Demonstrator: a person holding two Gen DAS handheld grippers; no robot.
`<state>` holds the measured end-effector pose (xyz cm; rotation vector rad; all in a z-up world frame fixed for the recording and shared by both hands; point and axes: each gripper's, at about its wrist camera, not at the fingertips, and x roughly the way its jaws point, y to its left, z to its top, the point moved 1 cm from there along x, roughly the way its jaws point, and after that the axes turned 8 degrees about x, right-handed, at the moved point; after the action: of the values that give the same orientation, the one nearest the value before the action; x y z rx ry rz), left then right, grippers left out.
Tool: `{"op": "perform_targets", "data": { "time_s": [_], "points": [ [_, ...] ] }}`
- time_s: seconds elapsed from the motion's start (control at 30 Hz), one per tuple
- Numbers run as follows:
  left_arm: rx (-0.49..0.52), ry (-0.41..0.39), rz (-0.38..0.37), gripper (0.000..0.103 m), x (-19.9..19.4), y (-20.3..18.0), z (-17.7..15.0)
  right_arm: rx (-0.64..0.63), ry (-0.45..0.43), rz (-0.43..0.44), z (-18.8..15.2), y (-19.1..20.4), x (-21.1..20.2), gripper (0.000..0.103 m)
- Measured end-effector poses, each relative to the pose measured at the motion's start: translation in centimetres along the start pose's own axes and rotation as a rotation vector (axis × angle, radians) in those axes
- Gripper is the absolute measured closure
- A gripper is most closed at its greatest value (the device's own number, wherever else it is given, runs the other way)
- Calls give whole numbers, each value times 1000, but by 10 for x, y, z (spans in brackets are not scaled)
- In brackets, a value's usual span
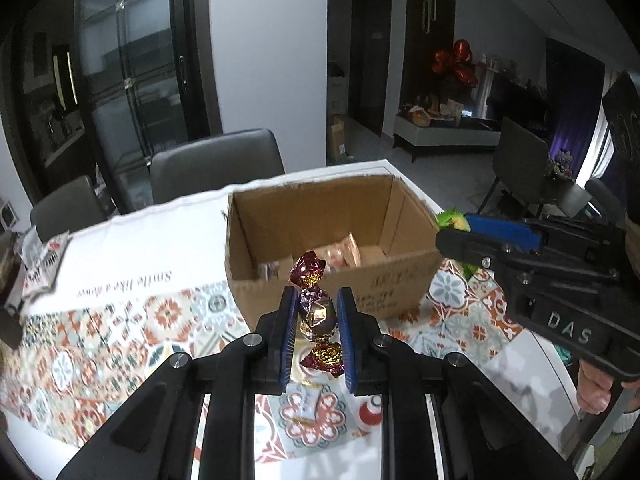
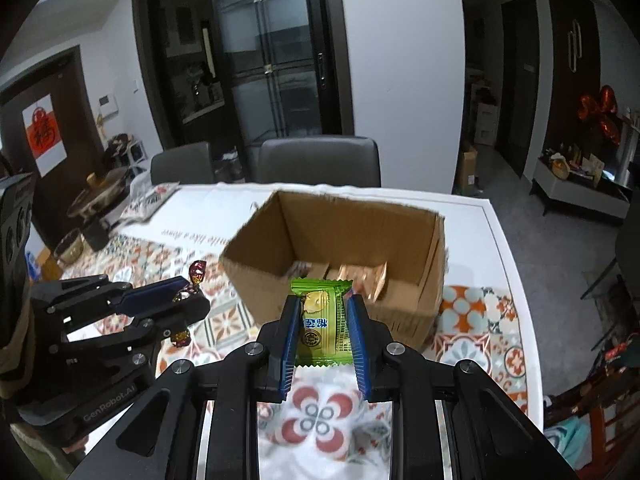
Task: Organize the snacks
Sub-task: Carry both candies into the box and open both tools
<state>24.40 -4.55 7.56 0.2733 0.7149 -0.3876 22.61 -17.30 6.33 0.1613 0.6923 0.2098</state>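
An open cardboard box (image 1: 404, 216) (image 2: 256, 248) stands on the patterned tablecloth with several wrapped snacks (image 1: 340, 256) (image 2: 360, 276) inside. My left gripper (image 1: 317, 300) is shut on a maroon and gold foil candy (image 1: 318, 316), held above the table just in front of the box; it also shows in the right wrist view (image 2: 188, 284). My right gripper (image 2: 322, 308) is shut on a green snack packet (image 2: 322, 320), held before the box's near wall; it shows in the left wrist view (image 1: 452, 226) at the box's right side.
A small white wrapped snack (image 1: 306, 404) and a red and white item (image 1: 370, 414) lie on the cloth below my left gripper. Grey chairs (image 2: 316, 160) stand behind the table. Dishes and clutter (image 2: 92, 196) sit at the far left.
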Motion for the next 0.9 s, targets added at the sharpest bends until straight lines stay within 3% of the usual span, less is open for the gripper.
{"op": "perform_targets", "data": {
  "time_s": [0.2, 0.43, 0.7, 0.9],
  "points": [
    [22, -8, 7, 82, 6, 4, 21, -2, -21, -21, 23, -3, 3, 78],
    [41, 1, 32, 82, 22, 11, 34, 14, 33, -48, 38, -11, 26, 78],
    [36, 42, 9, 82, 56, 18, 48, 35, 99, -55, 43, -22, 56, 78],
    [51, 70, 44, 82, 81, 18, 56, 38, 124, -69, 47, -25, 72, 78]
  ]
}}
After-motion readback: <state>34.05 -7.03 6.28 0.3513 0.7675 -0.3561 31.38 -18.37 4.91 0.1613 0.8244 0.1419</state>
